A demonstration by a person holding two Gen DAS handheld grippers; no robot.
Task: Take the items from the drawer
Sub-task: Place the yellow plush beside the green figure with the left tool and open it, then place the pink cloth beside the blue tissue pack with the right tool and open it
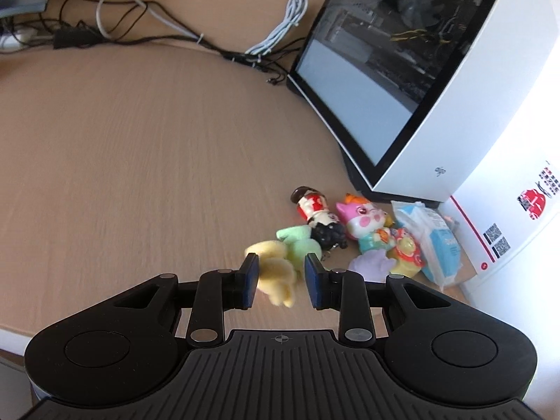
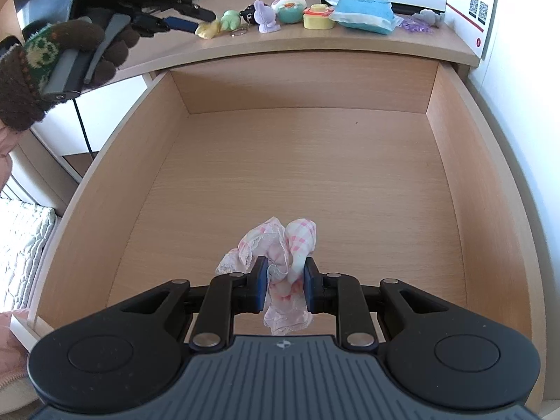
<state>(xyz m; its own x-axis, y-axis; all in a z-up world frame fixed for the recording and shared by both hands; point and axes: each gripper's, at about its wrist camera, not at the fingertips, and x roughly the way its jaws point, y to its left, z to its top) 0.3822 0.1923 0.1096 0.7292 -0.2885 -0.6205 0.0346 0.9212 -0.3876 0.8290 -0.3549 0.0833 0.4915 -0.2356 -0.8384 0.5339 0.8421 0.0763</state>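
The open wooden drawer fills the right wrist view, and the only thing in it is a pink checked cloth with lace. My right gripper is shut on that cloth near the drawer's front, and folds stick out above and below the pads. On the desk top above, my left gripper stands open around a yellow plush toy. The toy touches the left pad, with a gap to the right one. A green plush lies just beyond. The left gripper, held by a gloved hand, also shows from the right wrist.
A row of items lies on the desk: a red-and-white doll, a pink cat figure, a purple plush and a blue packet. A white computer case, a white box and cables stand behind.
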